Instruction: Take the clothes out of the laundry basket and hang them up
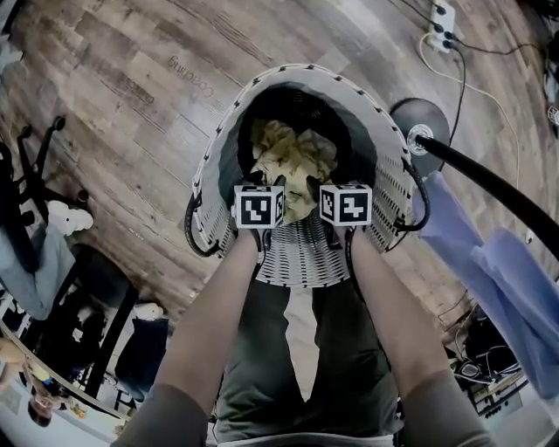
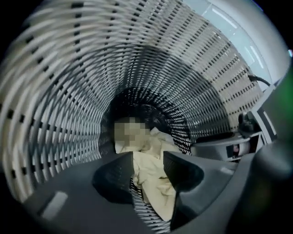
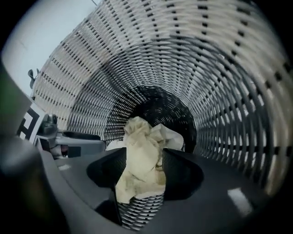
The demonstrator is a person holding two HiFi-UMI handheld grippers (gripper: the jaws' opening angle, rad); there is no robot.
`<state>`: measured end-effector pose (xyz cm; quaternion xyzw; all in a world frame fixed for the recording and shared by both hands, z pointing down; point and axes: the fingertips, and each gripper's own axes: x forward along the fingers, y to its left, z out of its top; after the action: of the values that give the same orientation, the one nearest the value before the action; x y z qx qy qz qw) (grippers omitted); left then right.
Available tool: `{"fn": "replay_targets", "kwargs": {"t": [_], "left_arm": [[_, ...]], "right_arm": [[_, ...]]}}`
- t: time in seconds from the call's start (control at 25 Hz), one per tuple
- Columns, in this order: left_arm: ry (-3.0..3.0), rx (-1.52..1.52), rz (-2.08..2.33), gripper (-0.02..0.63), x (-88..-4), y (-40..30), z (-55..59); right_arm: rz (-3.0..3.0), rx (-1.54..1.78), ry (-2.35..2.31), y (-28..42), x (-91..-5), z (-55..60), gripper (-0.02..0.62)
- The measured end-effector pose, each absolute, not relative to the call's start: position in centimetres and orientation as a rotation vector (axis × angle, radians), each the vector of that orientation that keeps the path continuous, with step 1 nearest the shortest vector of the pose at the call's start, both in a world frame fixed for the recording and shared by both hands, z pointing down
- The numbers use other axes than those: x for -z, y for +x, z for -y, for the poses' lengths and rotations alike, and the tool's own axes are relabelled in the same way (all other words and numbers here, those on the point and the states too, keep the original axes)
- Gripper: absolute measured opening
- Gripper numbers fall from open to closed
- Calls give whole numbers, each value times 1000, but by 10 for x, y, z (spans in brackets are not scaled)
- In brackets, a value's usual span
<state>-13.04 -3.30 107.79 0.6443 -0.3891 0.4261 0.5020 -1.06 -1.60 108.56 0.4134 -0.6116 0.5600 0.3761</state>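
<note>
The white woven laundry basket [image 1: 218, 148] stands on the floor in front of me, and a crumpled pale yellow garment [image 1: 293, 157] lies at its bottom. Both grippers reach down inside it, side by side. In the head view my left gripper [image 1: 278, 188] and right gripper [image 1: 313, 190] show mostly as their marker cubes. The left gripper [image 2: 148, 157] has its jaws drawn close with a fold of the yellow garment [image 2: 153, 178] pinched between them. My right gripper [image 3: 144, 155] is likewise shut on a bunched part of the garment [image 3: 142, 160]. Basket wall [image 2: 68, 91] [image 3: 219, 82] surrounds both.
A black rack pole [image 1: 489, 179] rises from a round base [image 1: 419, 122] to the right of the basket, with a blue garment [image 1: 489, 262] hanging on it. A power strip [image 1: 441, 22] lies at the far right. A chair [image 1: 26, 175] and clutter stand at the left.
</note>
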Motion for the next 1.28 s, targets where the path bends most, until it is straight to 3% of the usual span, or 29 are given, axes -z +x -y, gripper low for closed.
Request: {"fn": "replay_targets", "kwargs": {"t": [0.2,0.44,0.56,0.76,0.88,1.28], "left_arm": [[1478,-1004,959,216,-1124,-137,28],[1443,-1000,946,215,-1162,-132,20],[1479,-1033,922,175,-1174,-126,20],[1464,-988,951,18,-1182,-126,21],[1431,-934,978,8,-1183,-127,20],[1404,-860,1033,3,-1118,-133,21]], "right_arm": [[1522,-1443,1108,-12,-1132,14,284],[1394,-1413,1177,-5,-1177,26,348],[1381,-1411,1119,-13,-1195,22,347],[1337,-1555,1062,-23,-1214,4,203],[1337,-1606,1033,-23,-1212,1,107],[1525,-1657,1167,-17,-1122,22,75]]}}
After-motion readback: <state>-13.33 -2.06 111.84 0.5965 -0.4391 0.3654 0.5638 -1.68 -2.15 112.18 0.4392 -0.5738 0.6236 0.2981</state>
